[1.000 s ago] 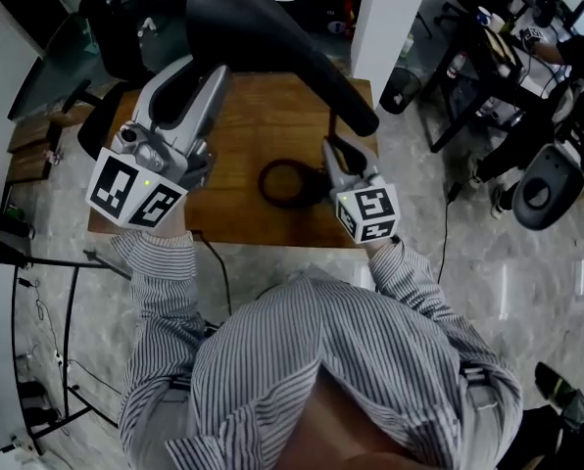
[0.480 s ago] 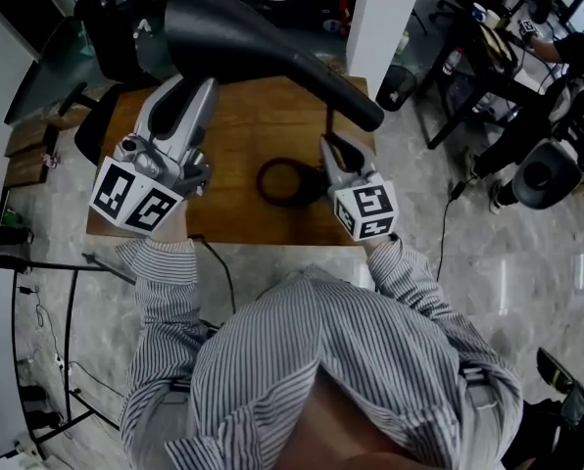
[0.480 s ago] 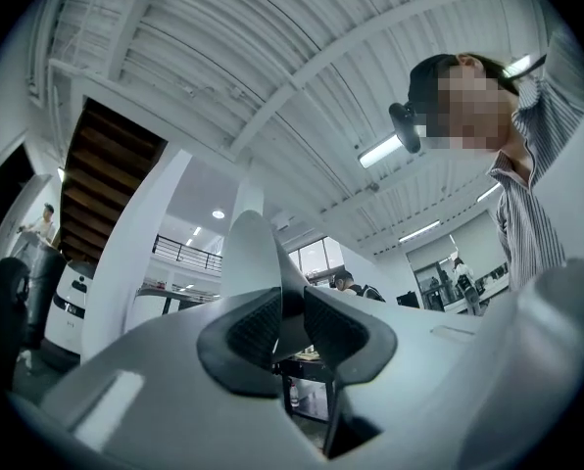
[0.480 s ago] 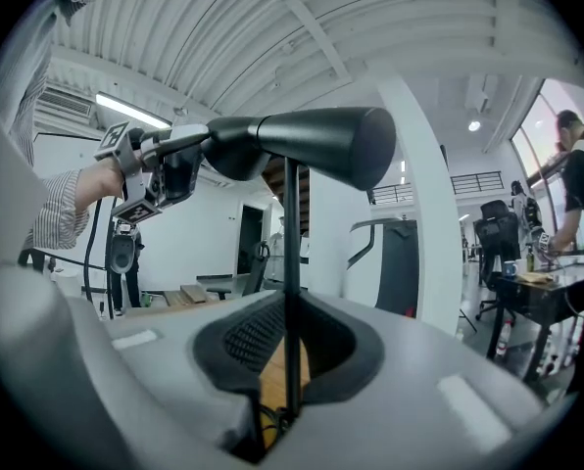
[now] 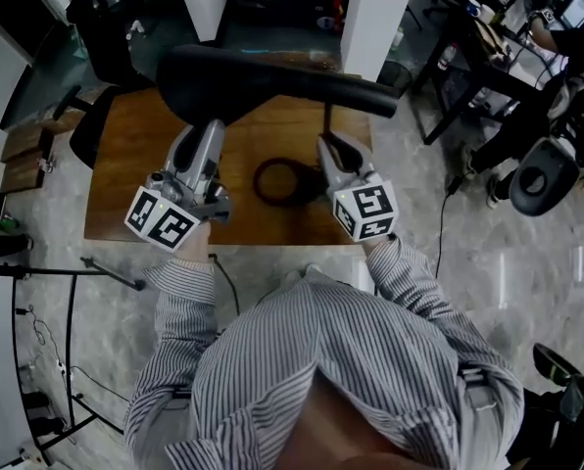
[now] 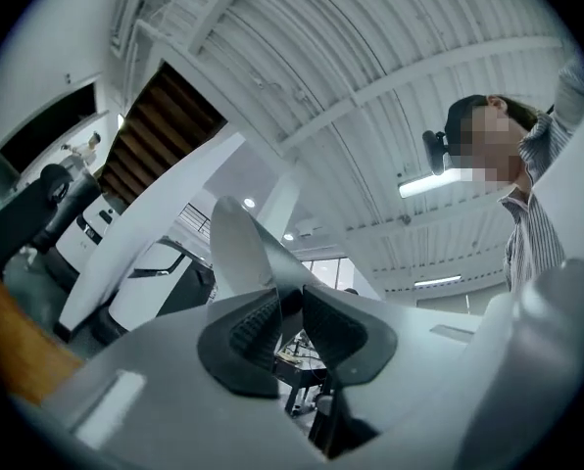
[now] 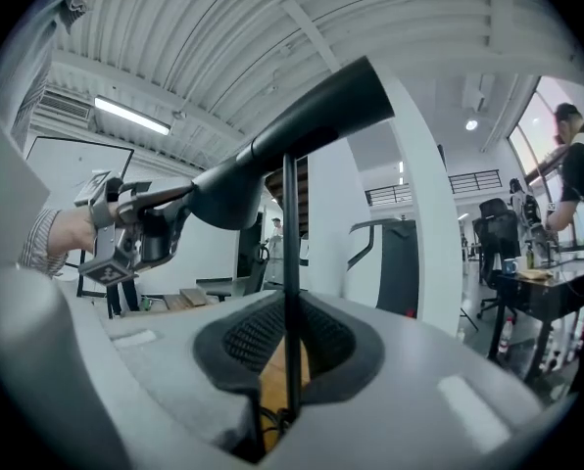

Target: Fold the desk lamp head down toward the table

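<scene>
Left arm: The arm in the striped left sleeve was bent at the elbow. It reached forward and up over the brown wooden surface.
Left gripper: The left gripper pointed up and away from the person, at the wide end of the lamp. Its jaws were squeezed onto a thin edge of the lamp head, with only that edge between the pads.
Lamp head: The black lamp head hung in the air above the surface, over both grippers. Its long side ran from left to right, almost flat across the head view. The wide, fat end was on the left and the thin end pointed right. In the right gripper view it sloped, with the wide end lower than the thin end.
Lamp base: A dark ring base lay flat on the surface between the two grippers.
Pole: A thin black pole stood straight up and met the lamp head from below, nearer the thin end.
Right gripper: The right gripper pointed forward and up. Its jaws were closed tight on the pole, low down near the surface.
Right arm: The arm in the striped right sleeve was bent and reached forward to the near right part of the surface.
</scene>
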`<state>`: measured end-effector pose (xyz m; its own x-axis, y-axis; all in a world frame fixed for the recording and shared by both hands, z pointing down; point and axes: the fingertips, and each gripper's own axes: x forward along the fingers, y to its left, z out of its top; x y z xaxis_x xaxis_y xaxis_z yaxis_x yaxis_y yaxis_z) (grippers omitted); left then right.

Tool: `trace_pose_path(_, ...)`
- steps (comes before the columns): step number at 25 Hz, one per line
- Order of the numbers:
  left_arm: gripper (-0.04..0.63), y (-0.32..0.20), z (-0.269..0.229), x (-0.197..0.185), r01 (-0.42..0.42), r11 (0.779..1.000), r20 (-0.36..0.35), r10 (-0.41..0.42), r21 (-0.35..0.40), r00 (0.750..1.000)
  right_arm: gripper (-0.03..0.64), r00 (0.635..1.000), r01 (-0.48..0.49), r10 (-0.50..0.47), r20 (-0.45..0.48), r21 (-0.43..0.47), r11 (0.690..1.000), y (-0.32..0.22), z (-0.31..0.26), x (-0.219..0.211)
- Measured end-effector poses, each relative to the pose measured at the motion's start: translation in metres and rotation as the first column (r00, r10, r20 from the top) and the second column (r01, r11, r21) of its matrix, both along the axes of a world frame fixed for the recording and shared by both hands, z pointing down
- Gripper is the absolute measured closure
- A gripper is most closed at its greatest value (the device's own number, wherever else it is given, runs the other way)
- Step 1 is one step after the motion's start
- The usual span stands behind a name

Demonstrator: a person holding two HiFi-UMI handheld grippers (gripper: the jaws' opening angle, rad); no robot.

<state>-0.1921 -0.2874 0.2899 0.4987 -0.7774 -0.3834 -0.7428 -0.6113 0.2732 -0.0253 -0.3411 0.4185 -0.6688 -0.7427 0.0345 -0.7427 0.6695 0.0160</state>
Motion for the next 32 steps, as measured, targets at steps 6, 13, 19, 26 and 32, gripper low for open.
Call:
trace_pose_path(6, 0.531, 0.004, 0.061, 0.018, -0.101, 0.989, -0.193, 0.079, -0.105, 0.978, 0.575, 1.000, -0.012, 0.012, 0.012, 0.005, 1.000, 0.003, 0.001, 0.000)
trace_pose_path(13, 0.533, 0.008, 0.101, 0.051, -0.191, 0.970, -0.327, 0.134, -0.151, 0.935, 0.577, 1.000, -0.011, 0.011, 0.015, 0.003, 1.000, 0.006, 0.002, 0.003)
trace_pose_path(19, 0.535, 0.005, 0.120, 0.075, -0.272, 0.938, -0.360, 0.183, -0.214, 0.915, 0.576, 1.000, -0.018, 0.018, 0.016, -0.001, 1.000, 0.003, 0.000, -0.003)
trace_pose_path(26, 0.535, 0.004, 0.128, 0.095, -0.296, 0.924, -0.383, 0.188, -0.244, 0.904, 0.575, 1.000, -0.022, 0.022, 0.020, -0.006, 1.000, 0.001, -0.001, 0.000)
trace_pose_path(32, 0.535, 0.003, 0.128, 0.099, -0.297, 0.920, -0.364, 0.193, -0.255, 0.911, 0.575, 1.000, -0.015, 0.015, 0.012, -0.005, 1.000, 0.000, -0.001, 0.002)
